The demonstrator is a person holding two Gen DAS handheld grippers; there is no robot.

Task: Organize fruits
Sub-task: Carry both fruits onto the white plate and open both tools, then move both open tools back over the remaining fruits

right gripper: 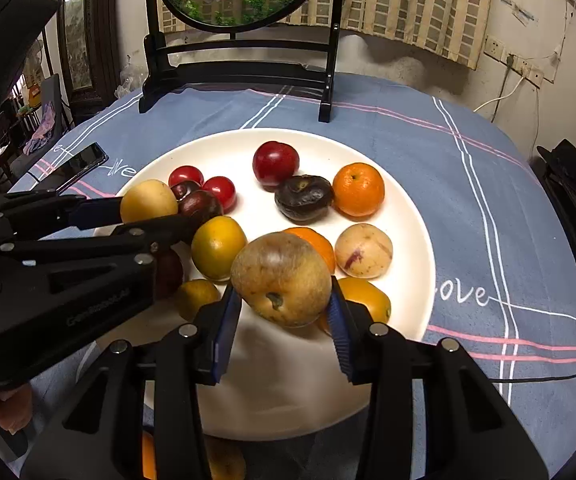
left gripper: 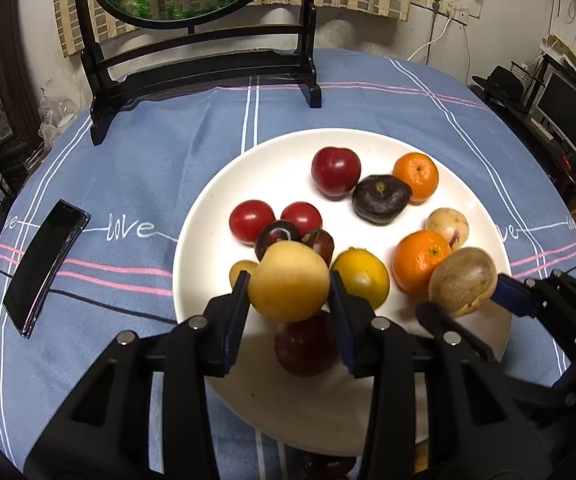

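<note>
A white plate (left gripper: 272, 168) (right gripper: 407, 216) on the blue tablecloth holds several fruits: red plums, tangerines (left gripper: 415, 176), a dark purple fruit (left gripper: 379, 199), yellow fruits. My left gripper (left gripper: 288, 288) is shut on a pale yellow fruit (left gripper: 288, 282) and holds it above the plate's near left part; it also shows in the right wrist view (right gripper: 148, 202). My right gripper (right gripper: 284, 300) is shut on a brownish-yellow fruit (right gripper: 282, 278) above the plate's near part; it shows in the left wrist view (left gripper: 463, 280) too.
A black phone (left gripper: 44, 268) lies on the cloth left of the plate. A black wooden stand (left gripper: 204, 68) with a round goldfish panel stands at the table's far side. A hat and monitors sit off the table at right.
</note>
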